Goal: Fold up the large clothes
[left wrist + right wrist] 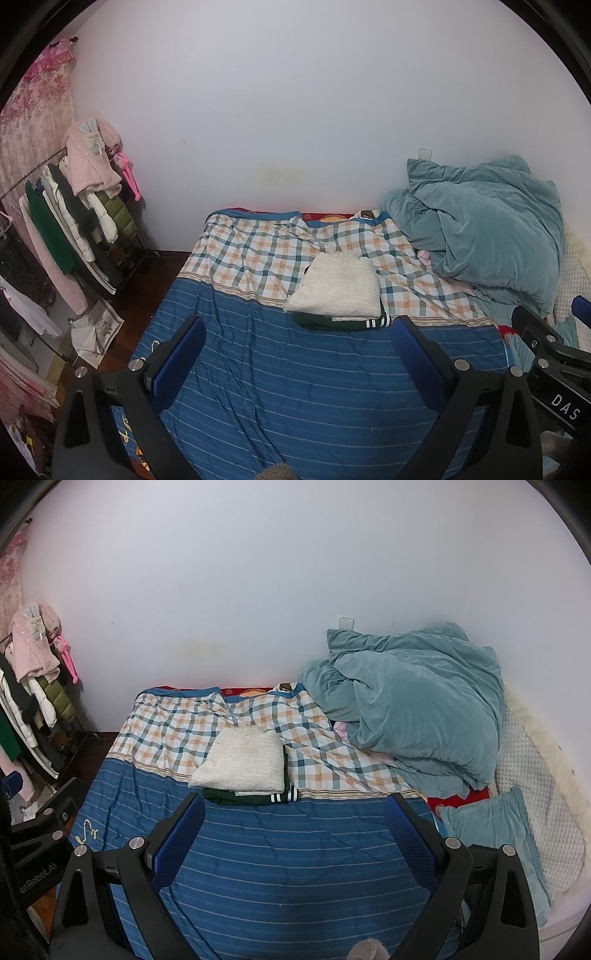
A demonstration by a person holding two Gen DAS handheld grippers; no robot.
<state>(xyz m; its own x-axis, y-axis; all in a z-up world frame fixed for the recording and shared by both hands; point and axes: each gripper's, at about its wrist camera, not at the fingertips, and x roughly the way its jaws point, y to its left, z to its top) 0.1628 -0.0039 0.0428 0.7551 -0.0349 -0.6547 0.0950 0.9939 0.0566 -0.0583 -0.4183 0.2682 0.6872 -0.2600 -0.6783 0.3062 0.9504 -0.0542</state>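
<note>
left gripper (297, 349): fingers spread wide, holding nothing, just hanging over the blue striped bedspread (295, 387)
right gripper (293, 827): same deal, fingers apart and empty
folded clothes: 2 stacked mid-bed, one white fuzzy sweater (242, 764) on top of one dark green garment (251, 798)
farther back: 1 teal duvet (413, 709) bunched up, 1 teal pillow (495, 834) at right
</note>
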